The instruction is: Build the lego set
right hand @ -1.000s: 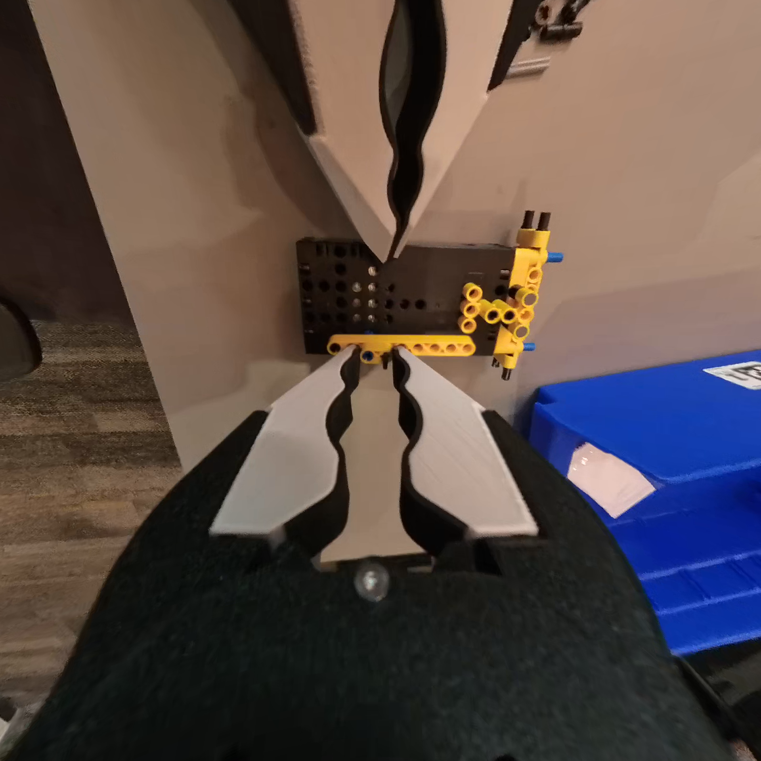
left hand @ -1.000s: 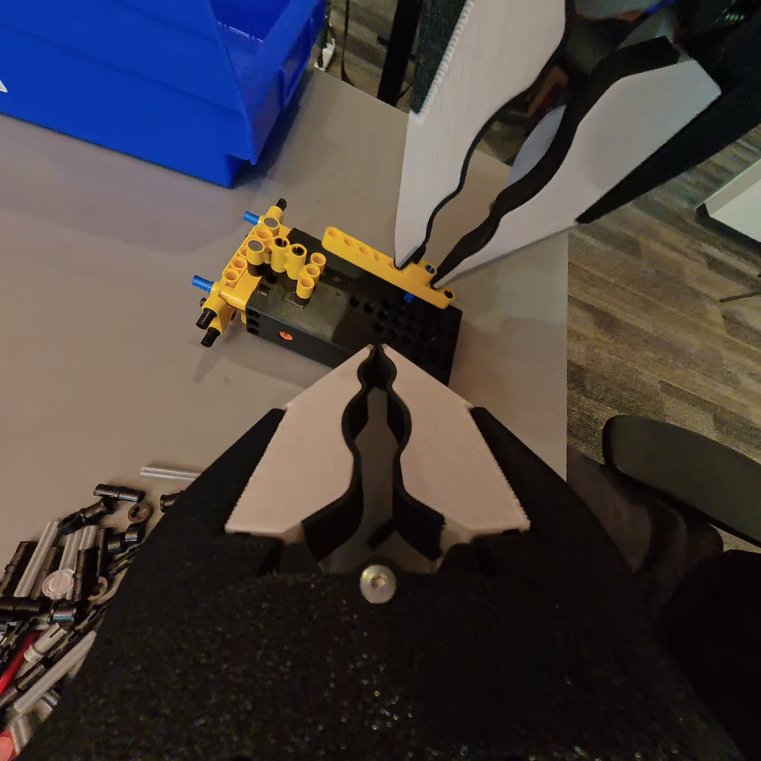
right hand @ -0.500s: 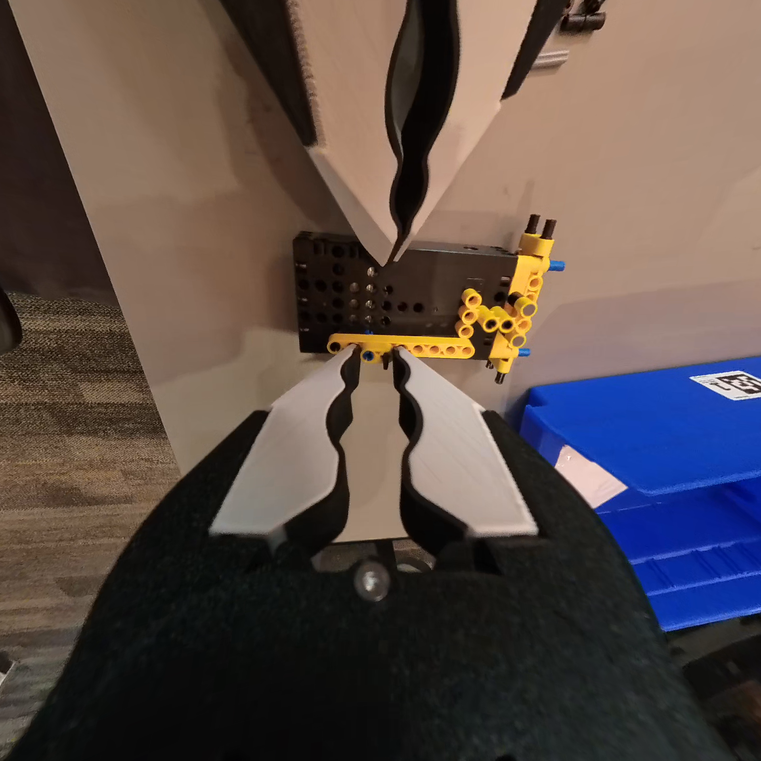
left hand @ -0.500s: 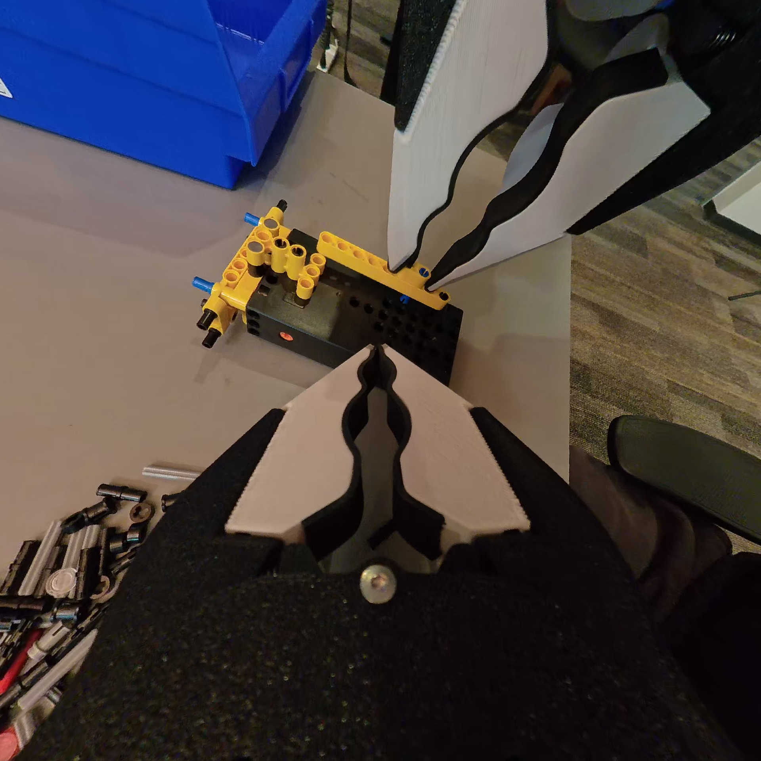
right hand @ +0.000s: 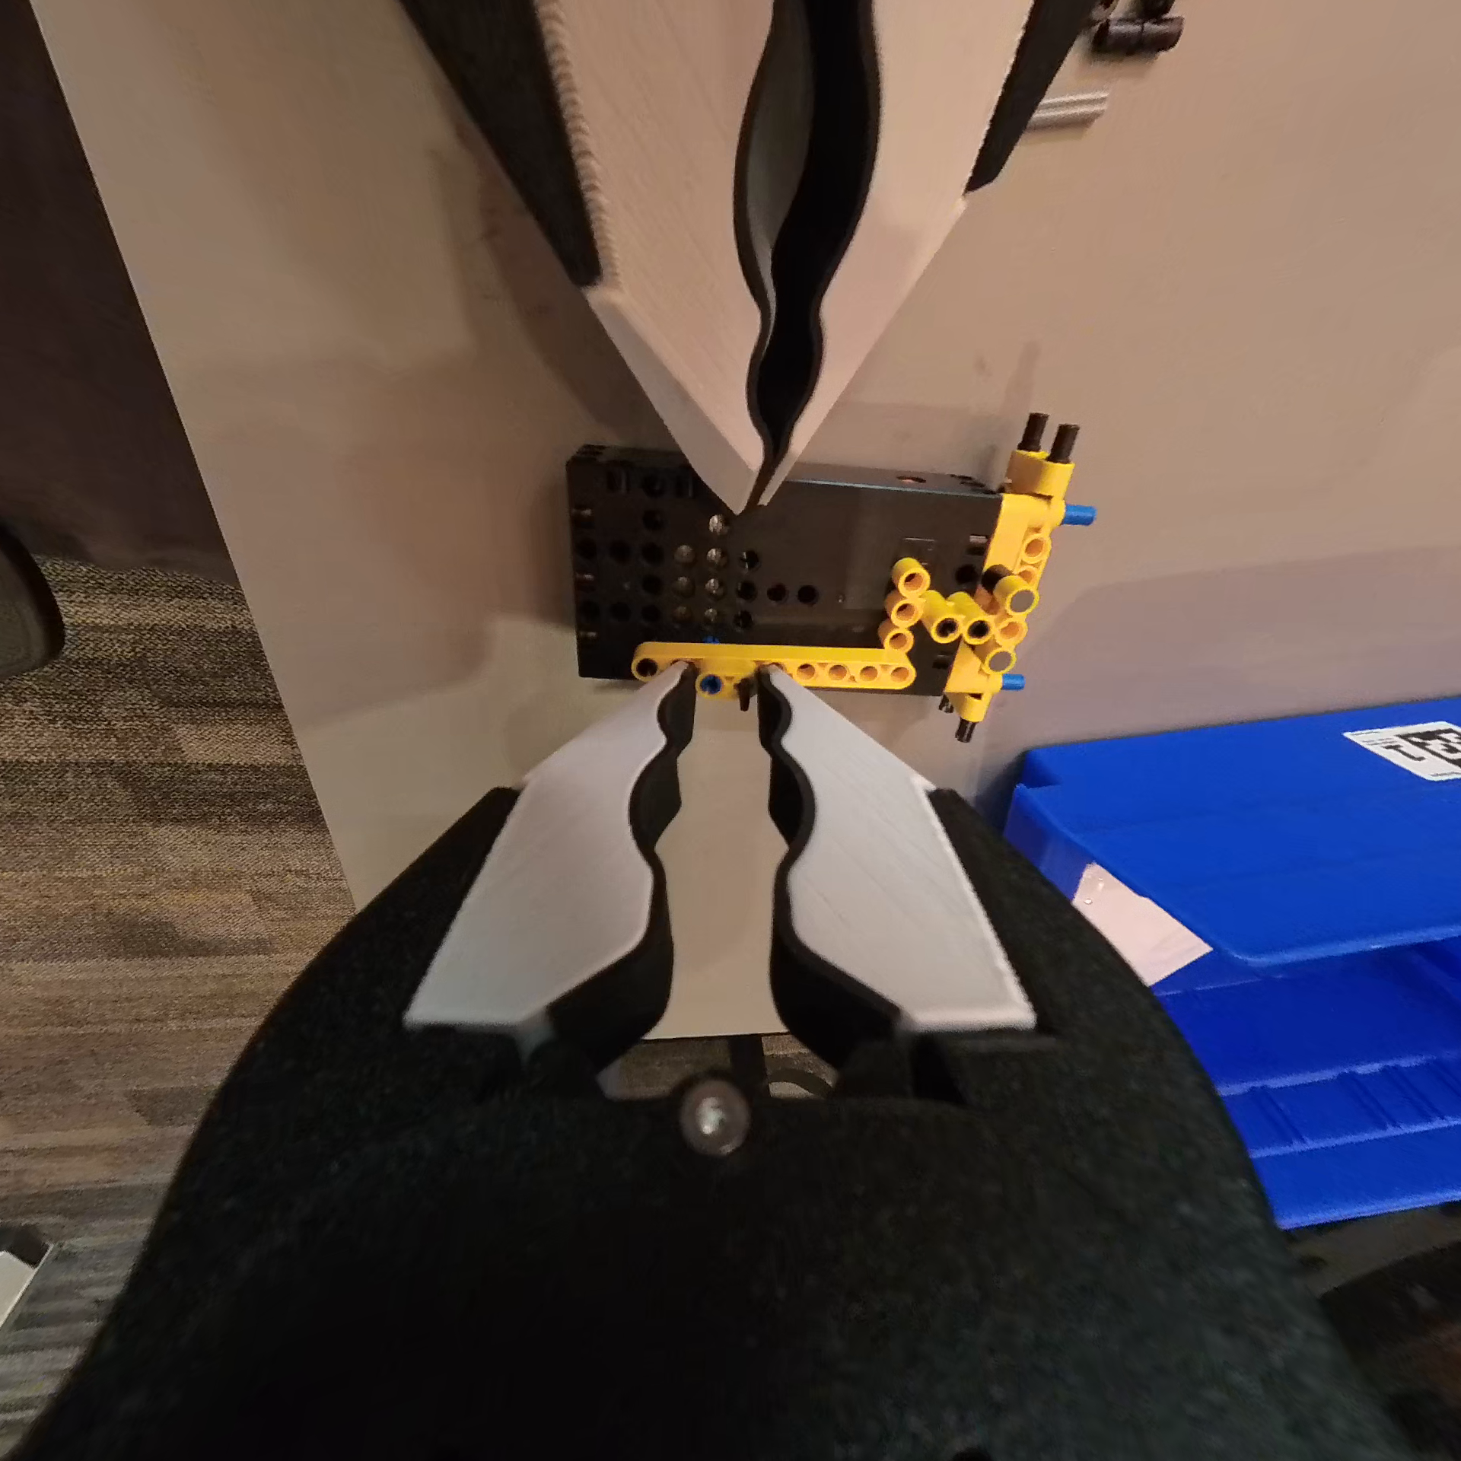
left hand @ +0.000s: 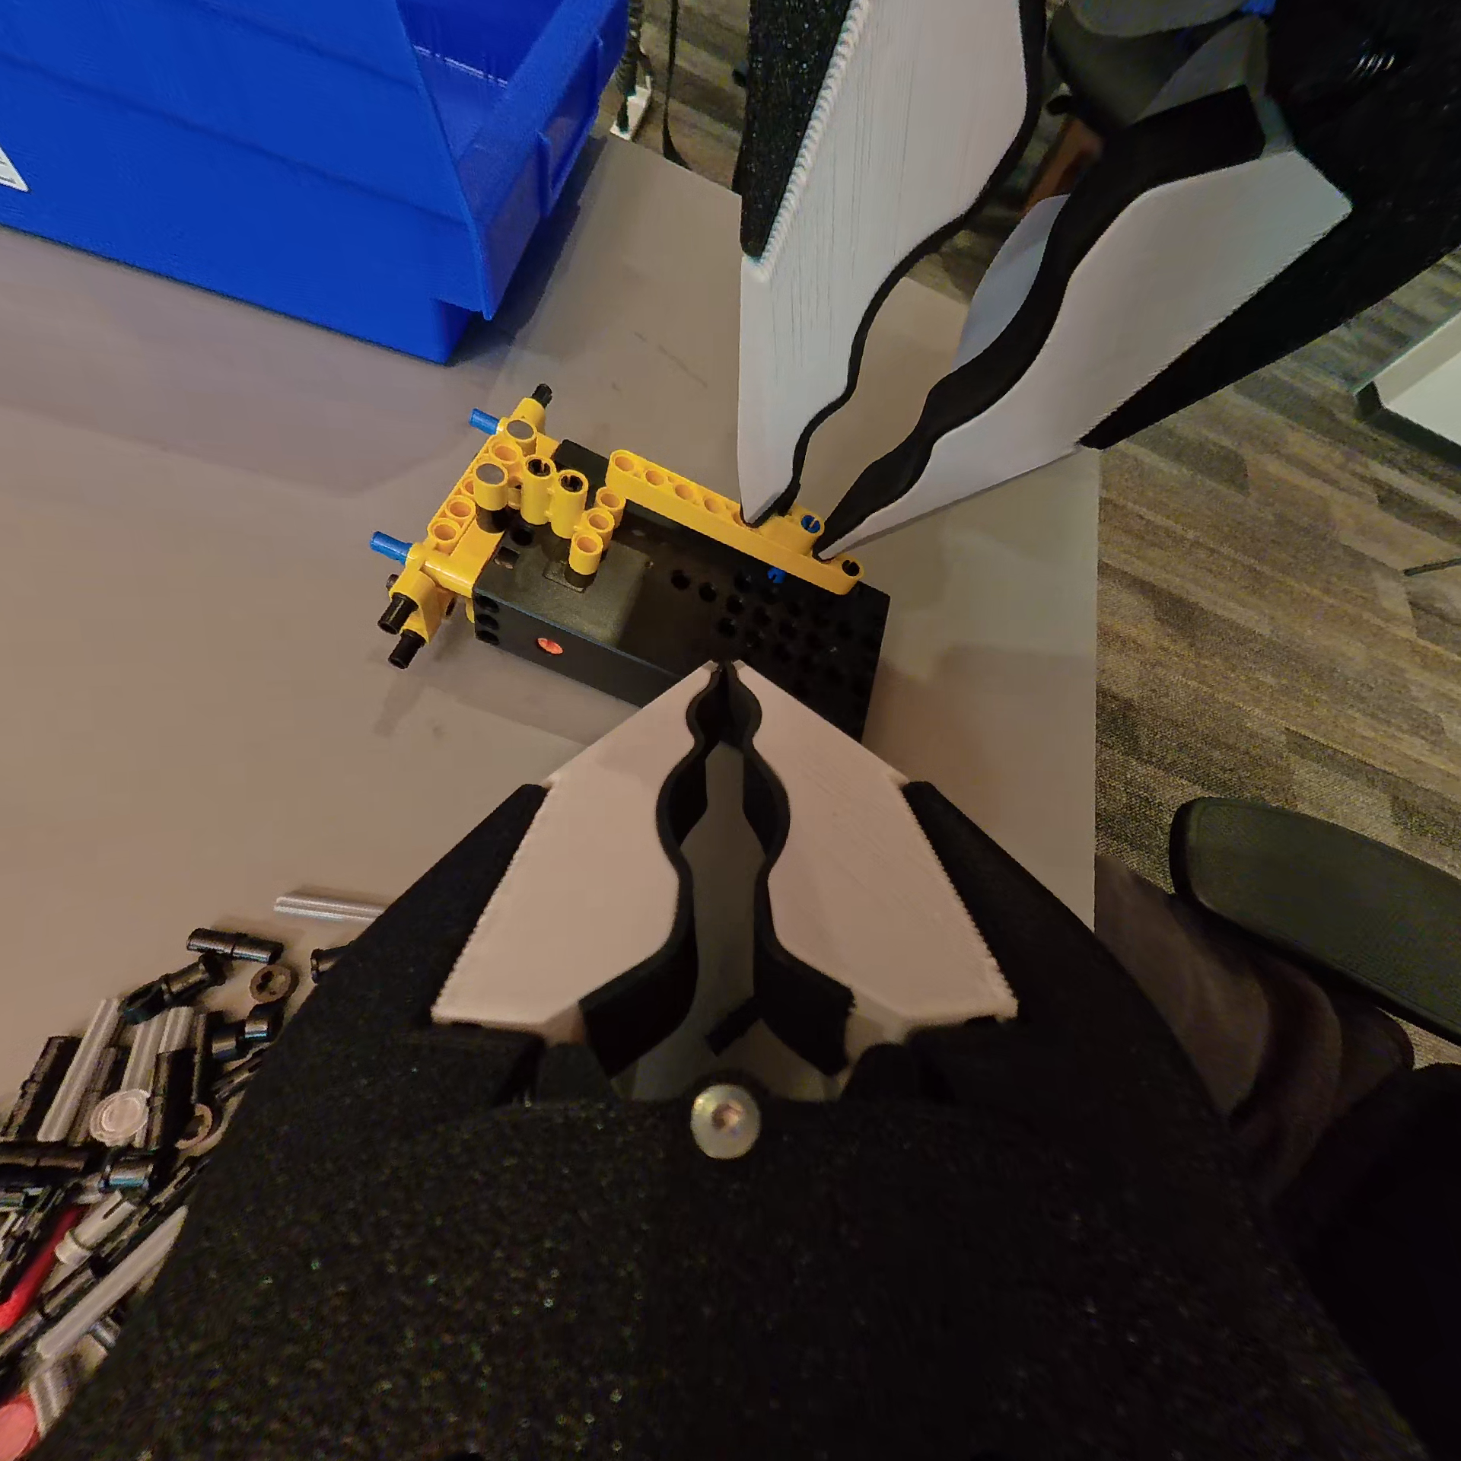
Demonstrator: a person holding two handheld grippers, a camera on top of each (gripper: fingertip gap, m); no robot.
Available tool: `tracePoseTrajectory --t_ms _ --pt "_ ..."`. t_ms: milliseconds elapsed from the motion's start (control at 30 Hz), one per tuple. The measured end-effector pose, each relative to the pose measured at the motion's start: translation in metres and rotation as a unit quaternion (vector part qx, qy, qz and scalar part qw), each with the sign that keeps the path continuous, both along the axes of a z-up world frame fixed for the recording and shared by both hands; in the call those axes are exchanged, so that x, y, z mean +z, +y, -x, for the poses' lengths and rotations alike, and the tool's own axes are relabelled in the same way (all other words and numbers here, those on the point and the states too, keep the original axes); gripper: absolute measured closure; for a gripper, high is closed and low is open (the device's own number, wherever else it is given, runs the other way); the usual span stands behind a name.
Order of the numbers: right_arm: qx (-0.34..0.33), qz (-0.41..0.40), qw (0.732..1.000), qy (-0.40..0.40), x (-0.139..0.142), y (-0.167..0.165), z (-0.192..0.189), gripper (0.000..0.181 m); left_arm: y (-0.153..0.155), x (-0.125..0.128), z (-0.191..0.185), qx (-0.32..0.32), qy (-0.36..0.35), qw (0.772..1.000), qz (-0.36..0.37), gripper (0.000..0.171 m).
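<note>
Two grippers at black perforated block [left hand: 711, 624] on counter [left hand: 198, 711], left gripper [left hand: 721, 670] closed at its near edge, right gripper [right hand: 723, 686] parted, tips touching yellow beam [right hand: 790, 660] on the block's far edge.

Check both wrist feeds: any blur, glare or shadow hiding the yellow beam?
Left wrist view: long yellow holed beam sharp, warm dim light, far white gripper slightly motion-blurred. Right wrist view: beam clear, soft shadow on grey table, wide-angle bending at edges, no glare.
</note>
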State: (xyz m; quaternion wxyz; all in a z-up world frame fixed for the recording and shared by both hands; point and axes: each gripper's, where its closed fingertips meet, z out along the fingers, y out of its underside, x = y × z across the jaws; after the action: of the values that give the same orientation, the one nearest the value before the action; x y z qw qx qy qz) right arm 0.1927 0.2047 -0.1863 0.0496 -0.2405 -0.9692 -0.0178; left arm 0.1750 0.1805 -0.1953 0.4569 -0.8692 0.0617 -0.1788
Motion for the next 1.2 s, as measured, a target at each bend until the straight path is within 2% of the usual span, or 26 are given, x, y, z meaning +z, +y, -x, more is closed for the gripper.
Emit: tracePoseTrajectory --t_ms 700,967,1067,1200 --pt "-0.025 0.002 1.0 0.003 -0.001 0.0006 0.0004 0.166 -0.0002 0.0 -0.0002 0.002 -0.004 1.0 0.001 0.171" --pt "-0.054 -0.005 0.998 0.029 -0.0013 0.0013 -0.0001 0.166 -0.0005 0.0 -0.0004 0.003 -0.002 1.0 0.001 0.171" --pt "-0.073 0.012 0.997 0.019 -0.0019 0.0014 0.0005 0.166 -0.0005 -0.0001 -0.0005 0.003 0.0 1.0 0.0 0.171" --pt "-0.06 0.009 0.998 0.001 -0.0029 0.001 0.0012 0.166 -0.0007 -0.0001 -0.0006 0.003 -0.004 1.0 0.001 0.171"
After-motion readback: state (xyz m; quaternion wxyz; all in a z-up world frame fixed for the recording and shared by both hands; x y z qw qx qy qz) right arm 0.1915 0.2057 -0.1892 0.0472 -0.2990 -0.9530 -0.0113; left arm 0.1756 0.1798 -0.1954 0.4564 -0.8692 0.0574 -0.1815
